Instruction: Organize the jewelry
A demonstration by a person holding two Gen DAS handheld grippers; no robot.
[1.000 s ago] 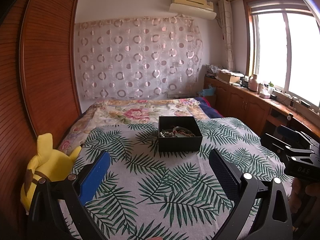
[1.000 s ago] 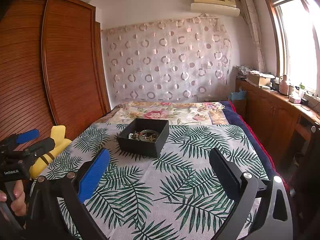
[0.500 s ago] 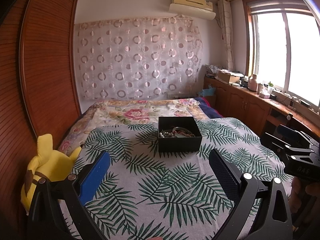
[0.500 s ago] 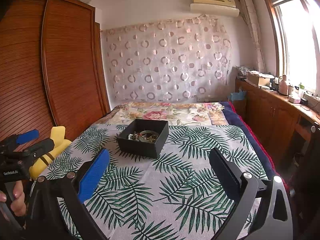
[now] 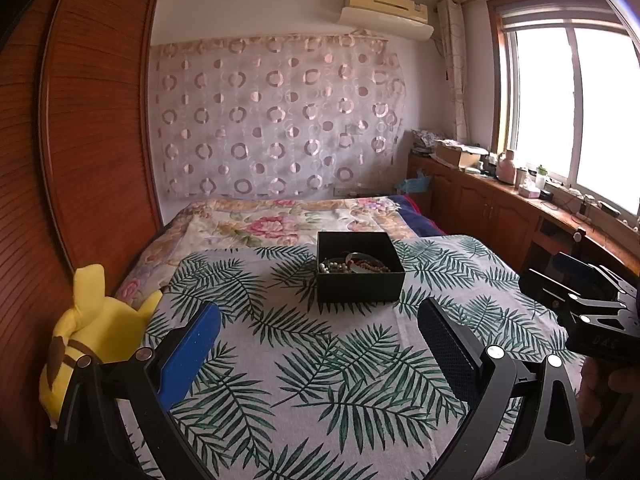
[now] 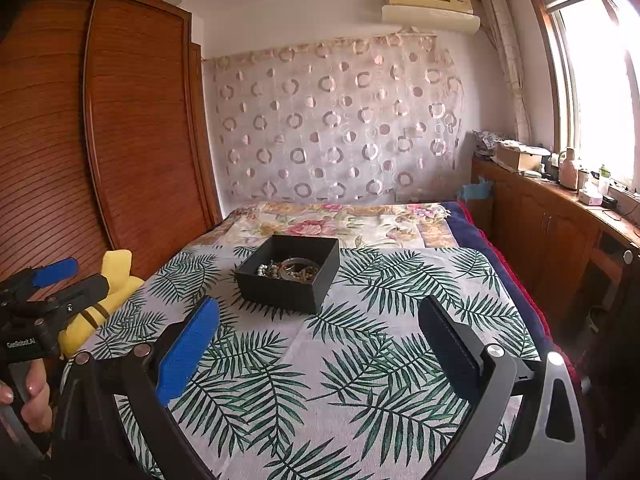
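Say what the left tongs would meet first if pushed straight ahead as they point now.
Probably the black jewelry box, which sits ahead between the open left tongs; only leaf-print bedspread lies between. Their height above it is unclear.

The left gripper (image 5: 320, 332) and right gripper (image 6: 320, 332) were held level, side by side, fingers spread wide with nothing between them; a hand (image 6: 28, 396) gripped the left handle.

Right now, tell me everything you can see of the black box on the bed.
The black box is square, open-topped with no lid in view, matte and stiff like card. It sits flat and upright on the leaf-print cover, ahead of both grippers, touched by neither. Inside lies a tangle of jewelry: pale and reddish-brown bead strings and a smooth bangle, heaped toward the near side.
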